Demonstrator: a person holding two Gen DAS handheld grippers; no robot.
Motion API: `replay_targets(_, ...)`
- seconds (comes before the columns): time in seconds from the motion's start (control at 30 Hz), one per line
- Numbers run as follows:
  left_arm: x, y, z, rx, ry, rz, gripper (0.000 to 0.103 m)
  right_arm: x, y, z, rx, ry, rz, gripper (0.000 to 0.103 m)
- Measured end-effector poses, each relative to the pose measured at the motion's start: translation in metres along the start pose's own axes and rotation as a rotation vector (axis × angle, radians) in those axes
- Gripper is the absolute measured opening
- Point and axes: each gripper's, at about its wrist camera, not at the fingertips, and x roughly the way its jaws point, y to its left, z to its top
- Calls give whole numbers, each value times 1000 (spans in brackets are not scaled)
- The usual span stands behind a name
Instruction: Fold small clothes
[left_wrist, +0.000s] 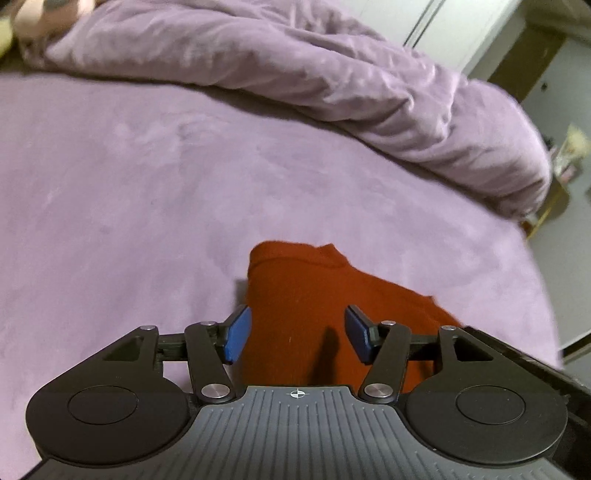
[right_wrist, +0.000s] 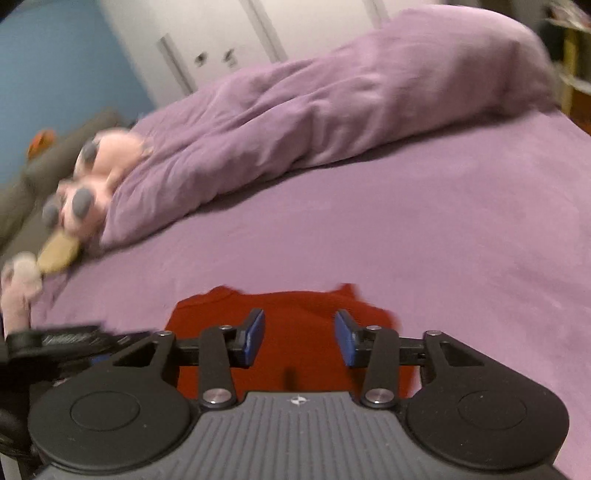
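While the red garment (left_wrist: 317, 317) lies flat on the purple bed (left_wrist: 129, 206), both the left gripper (left_wrist: 297, 334) and right gripper (right_wrist: 299, 338) hover right over its near edge, fingers spread wide, gripping nothing yet.

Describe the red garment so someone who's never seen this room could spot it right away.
Find the bed with the purple sheet and the bunched purple duvet along its far side. On the flat sheet lies the red garment, the only red thing there.
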Motion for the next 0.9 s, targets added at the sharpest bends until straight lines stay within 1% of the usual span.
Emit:
replay_targets(0.03, 10, -7, 2, 27, -3, 34, 62, 14, 8, 1, -11, 23, -17, 26)
replay_targets(0.07, 20, -13, 3, 48, -1, 69, 62, 31, 14, 2, -10, 50, -44, 21)
replay_targets(0.1, 29, -17, 3, 72, -4, 91, 64, 44, 15, 1, -4, 75, -66, 19)
replay_targets(0.13, 37, -20, 3, 101, -2, 109, 67, 58, 14, 1, 6, 97, -95, 16)
replay_targets(0.17, 46, -24, 2, 121, -1, 126, 69, 70, 15, 3, 7, 115, -120, 10)
replay_targets(0.23, 63, -28, 4, 147, 19, 142, 76, 83, 9, 1, 9, 132, -151, 3)
replay_targets(0.27, 69, -29, 5, 150, 28, 144, 78, 87, 8, 0, 3, 136, -152, 3)
replay_targets(0.3, 76, -29, 6, 152, 33, 153, 85, 89, 7, 2, 2, 137, -151, 3)
replay_targets(0.33, 83, -30, 8, 150, 37, 163, 88, 91, 5, 3, 2, 129, -154, 3)
replay_targets(0.43, 96, -26, 11, 121, 49, 151, 92, 99, 6, 0, -32, 97, -171, 3)
replay_targets(0.5, 104, -24, 13, 102, 52, 145, 94, 106, 4, -7, -61, 61, -175, 2)
replay_targets(0.57, 107, -24, 12, 95, 51, 147, 96, 111, -4, -9, -36, 34, -158, 2)
replay_targets(0.67, 109, -26, 12, 95, 46, 152, 97, 114, -13, -7, 28, 35, -128, 2)
replay_targets(0.73, 101, -26, 10, 94, 42, 151, 97, 108, -11, -10, 30, 16, -118, 2)
replay_targets(0.8, 87, -25, 6, 103, 44, 149, 97, 88, -6, -16, 22, -5, -109, 2)
replay_targets(0.83, 75, -23, 2, 105, 43, 146, 95, 76, -4, -18, 8, -5, -103, 5)
replay_targets(0.87, 61, -21, -5, 97, 34, 128, 94, 63, 0, -23, -10, 0, -92, 11)
replay_targets(0.9, 45, -18, -15, 79, 22, 105, 92, 45, 3, -32, -27, -1, -76, 14)
